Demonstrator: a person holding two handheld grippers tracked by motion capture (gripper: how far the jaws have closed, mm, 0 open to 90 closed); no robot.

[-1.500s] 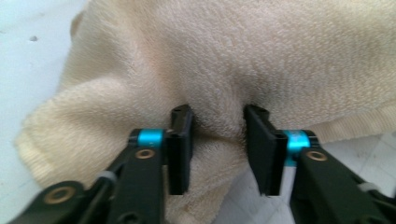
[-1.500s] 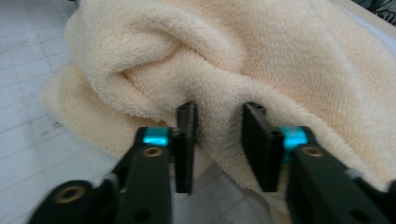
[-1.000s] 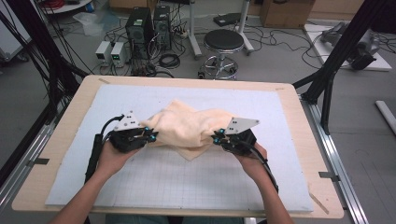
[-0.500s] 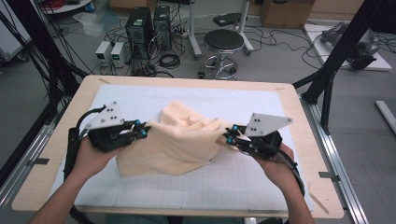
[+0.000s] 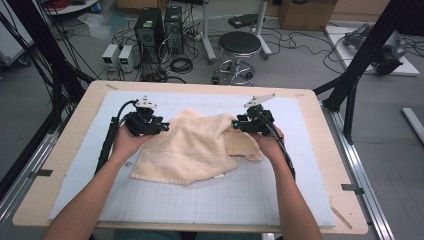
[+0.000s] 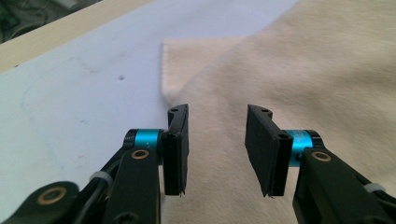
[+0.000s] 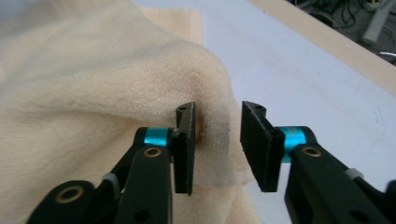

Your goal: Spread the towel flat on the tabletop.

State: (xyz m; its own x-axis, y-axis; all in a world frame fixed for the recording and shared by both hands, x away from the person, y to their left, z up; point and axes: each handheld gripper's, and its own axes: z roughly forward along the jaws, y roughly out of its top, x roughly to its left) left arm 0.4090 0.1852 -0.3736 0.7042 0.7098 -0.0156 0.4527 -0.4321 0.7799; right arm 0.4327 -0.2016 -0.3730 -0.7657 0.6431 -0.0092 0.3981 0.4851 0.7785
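A cream towel (image 5: 192,147) lies rumpled and partly folded over on the light grid mat (image 5: 280,195). My left gripper (image 5: 164,128) sits at the towel's far-left edge. In the left gripper view it (image 6: 217,149) is open just above the cloth (image 6: 303,70), and nothing is between its pads. My right gripper (image 5: 234,124) is at the towel's far-right side. In the right gripper view it (image 7: 218,140) is open, with a raised fold of towel (image 7: 212,88) running into the gap and touching the left pad (image 7: 186,144).
The mat covers a wooden table (image 5: 327,160) whose edges show on all sides. Bare mat lies in front of the towel and to both sides. Black frame posts (image 5: 357,75) stand at the table's far corners. A stool (image 5: 240,45) and electronics are on the floor beyond.
Both grippers moved toward the far side and closer together. The towel, stretched between them half a second ago, now rests folded on the mat, and both sets of jaws stand open.
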